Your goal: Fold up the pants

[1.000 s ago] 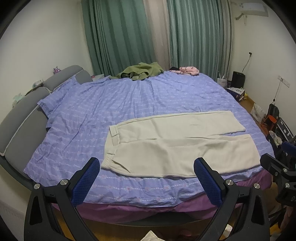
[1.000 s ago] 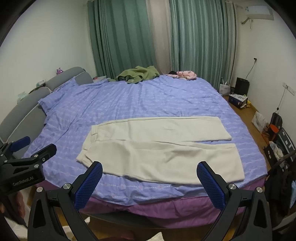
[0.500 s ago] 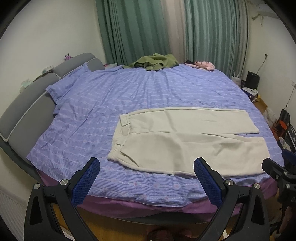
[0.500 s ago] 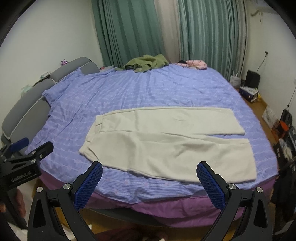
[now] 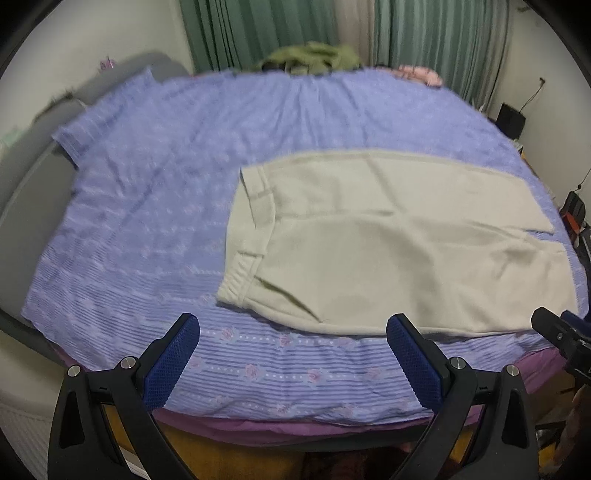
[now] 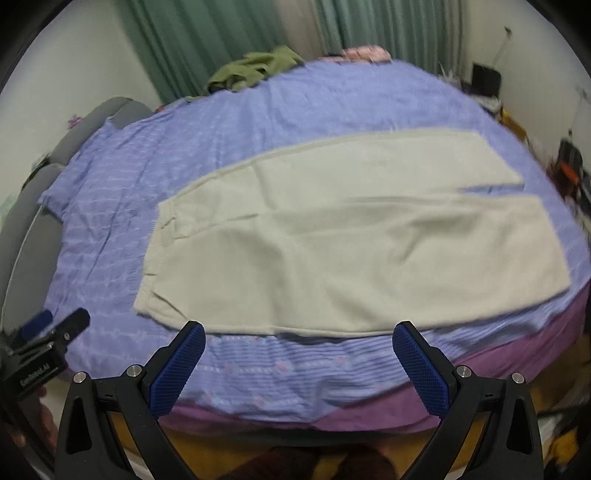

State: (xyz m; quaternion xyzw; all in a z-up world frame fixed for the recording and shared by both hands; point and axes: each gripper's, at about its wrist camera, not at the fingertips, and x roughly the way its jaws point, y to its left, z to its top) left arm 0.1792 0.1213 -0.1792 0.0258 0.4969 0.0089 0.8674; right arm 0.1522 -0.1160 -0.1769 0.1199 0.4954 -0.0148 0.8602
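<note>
Cream pants [image 5: 399, 243] lie flat on the purple bedspread [image 5: 147, 206], waistband to the left, both legs stretched to the right. They also show in the right wrist view [image 6: 351, 240]. My left gripper [image 5: 293, 328] is open and empty, just short of the near bed edge, below the waistband corner. My right gripper [image 6: 299, 334] is open and empty, at the near hem of the front leg. The left gripper's tip shows in the right wrist view [image 6: 55, 332], and the right gripper's tip shows in the left wrist view [image 5: 557, 332].
A green garment [image 5: 314, 55] and a pink item [image 5: 417, 72] lie at the far side of the bed by the green curtains [image 5: 258, 29]. A grey headboard [image 6: 22, 221] runs along the left. Bags and boxes [image 5: 576, 218] stand on the floor at right.
Both grippers have moved forward and down toward the near edge of the bed; the pants now fill more of both views. Both grippers stay open. The pants have not moved.
</note>
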